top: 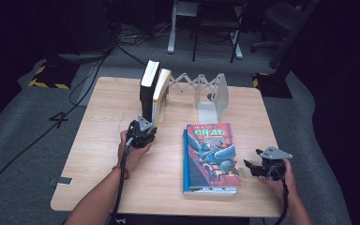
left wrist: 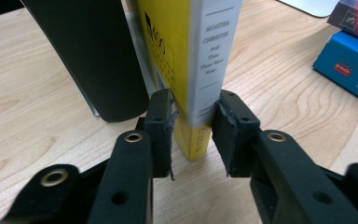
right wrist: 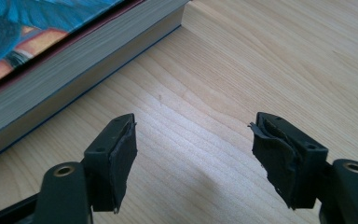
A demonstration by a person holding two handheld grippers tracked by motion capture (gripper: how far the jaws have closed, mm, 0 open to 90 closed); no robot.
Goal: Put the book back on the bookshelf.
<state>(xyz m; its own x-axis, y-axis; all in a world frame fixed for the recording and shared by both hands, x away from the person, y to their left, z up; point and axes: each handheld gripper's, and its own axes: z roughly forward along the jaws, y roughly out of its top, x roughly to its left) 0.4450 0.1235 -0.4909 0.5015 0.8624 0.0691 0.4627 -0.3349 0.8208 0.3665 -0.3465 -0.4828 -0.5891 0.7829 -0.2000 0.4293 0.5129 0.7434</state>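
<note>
A yellow paperback with a white spine [left wrist: 186, 56] stands upright on the wooden table [top: 103, 145], beside a black book [left wrist: 93, 56]. In the high view the yellow book [top: 161, 91] leans against the black book [top: 148, 86] at the table's back. My left gripper [left wrist: 195, 130] is shut on the yellow book's lower spine, a pad pressed on each side. In the high view the left gripper [top: 145, 125] sits at the foot of those books. My right gripper [right wrist: 196, 149] hovers open over bare wood, nothing between its fingers, just right of a flat illustrated book [top: 211, 152].
The illustrated book [right wrist: 51, 42] lies on a blue book [top: 186, 159] at the front centre. A white expanding book rack [top: 211, 91] stands at the back, right of the upright books. Chairs and cables are on the floor beyond the table.
</note>
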